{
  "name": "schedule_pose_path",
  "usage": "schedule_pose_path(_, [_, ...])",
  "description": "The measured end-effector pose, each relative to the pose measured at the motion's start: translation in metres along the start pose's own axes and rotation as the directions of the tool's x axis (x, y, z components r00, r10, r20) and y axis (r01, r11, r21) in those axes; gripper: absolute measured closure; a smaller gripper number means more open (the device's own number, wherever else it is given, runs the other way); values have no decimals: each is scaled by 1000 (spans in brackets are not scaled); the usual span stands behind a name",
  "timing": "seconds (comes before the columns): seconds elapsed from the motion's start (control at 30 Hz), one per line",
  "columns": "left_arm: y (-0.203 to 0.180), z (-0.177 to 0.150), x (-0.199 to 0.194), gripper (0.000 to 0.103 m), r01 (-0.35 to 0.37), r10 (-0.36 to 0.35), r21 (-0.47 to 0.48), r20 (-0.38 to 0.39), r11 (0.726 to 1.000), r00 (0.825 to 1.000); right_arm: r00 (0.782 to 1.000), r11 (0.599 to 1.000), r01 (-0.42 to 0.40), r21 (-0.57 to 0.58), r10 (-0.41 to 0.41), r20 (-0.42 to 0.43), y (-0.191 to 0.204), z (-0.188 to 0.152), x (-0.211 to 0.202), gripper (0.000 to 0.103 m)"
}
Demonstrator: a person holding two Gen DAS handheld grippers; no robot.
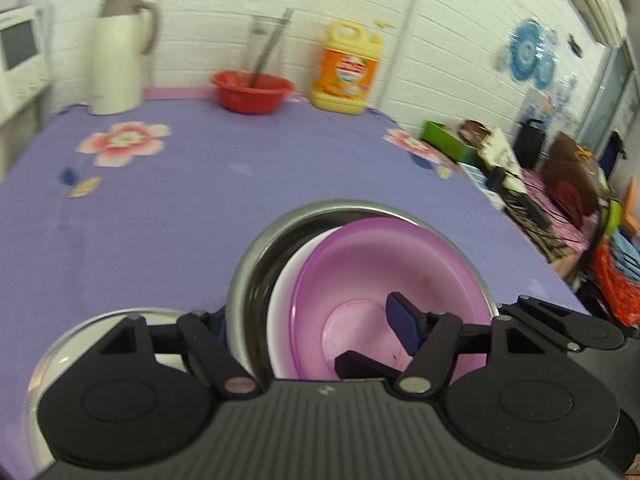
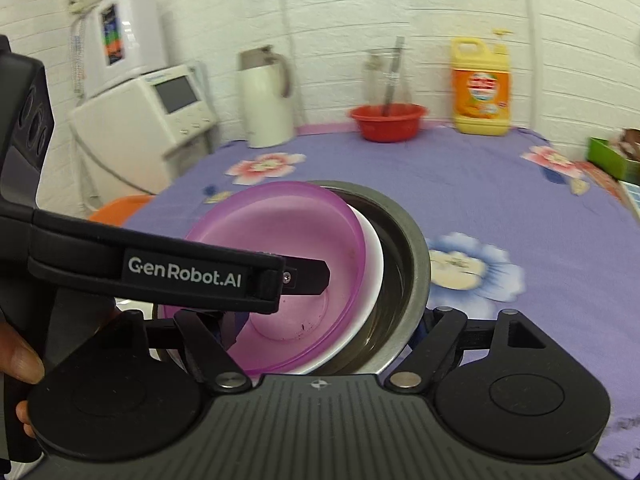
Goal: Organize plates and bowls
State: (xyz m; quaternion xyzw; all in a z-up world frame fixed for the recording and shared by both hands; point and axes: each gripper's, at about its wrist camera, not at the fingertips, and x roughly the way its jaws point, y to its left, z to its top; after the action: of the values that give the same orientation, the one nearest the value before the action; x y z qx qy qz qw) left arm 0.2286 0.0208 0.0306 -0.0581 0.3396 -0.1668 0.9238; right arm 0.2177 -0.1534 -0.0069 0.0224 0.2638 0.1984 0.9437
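While the left wrist view looks across the purple flowered tablecloth (image 1: pixel 192 208), the left gripper (image 1: pixel 316 320) pinches the nested stack: one blue pad inside the purple bowl (image 1: pixel 384 268), the other outside the steel bowl (image 1: pixel 260 252), a white bowl (image 1: pixel 282 296) sandwiched between. A steel plate (image 1: pixel 64 344) sits lower left.

Over to the right wrist view: the right gripper (image 2: pixel 324 328) clamps the same stack's opposite side, straddling its near rims. The left gripper's finger reaches into the purple bowl from the left.
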Motion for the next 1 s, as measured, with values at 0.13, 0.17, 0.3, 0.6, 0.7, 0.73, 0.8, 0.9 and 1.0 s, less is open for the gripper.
schedule_pose_path(0.13, [40, -16, -23, 35, -105, 105, -60, 1, 993, 994, 991, 992, -124, -32, 122, -45, 36, 0, 23, 0])
schedule_pose_path(0.17, [48, -19, -27, 35, -121, 121, -75, -2, 990, 993, 988, 988, -148, -41, 145, -58, 45, -1, 28, 0])
schedule_pose_path(0.3, [78, -31, -35, 35, -151, 151, -133, -11, 979, 988, 975, 976, -203, -73, 195, -108, 72, -4, 46, 0])
schedule_pose_path(0.6, [101, -47, -32, 39, -134, 134, -164, -12, 977, 991, 965, 973, -211, -92, 192, -181, 92, -13, 65, 0])
schedule_pose_path(0.7, [100, -48, -32, 35, -130, 131, -150, -4, 980, 991, 966, 973, -205, -103, 185, -180, 94, -13, 66, 0])
schedule_pose_path(0.73, [99, -48, -32, 32, -129, 131, -147, 0, 981, 991, 966, 973, -206, -102, 185, -180, 94, -13, 66, 0])
schedule_pose_path(0.8, [98, -50, -33, 20, -126, 129, -143, 11, 982, 992, 966, 972, -204, -115, 181, -184, 96, -13, 66, 0])
schedule_pose_path(0.9, [93, -51, -42, 12, -162, 171, -114, 69, 980, 983, 979, 972, -157, -173, 131, -156, 102, -14, 64, 0])
schedule_pose_path(1.0, [92, -47, -53, 7, -197, 210, -104, 127, 975, 970, 993, 972, -100, -214, 82, -90, 104, -11, 57, 0])
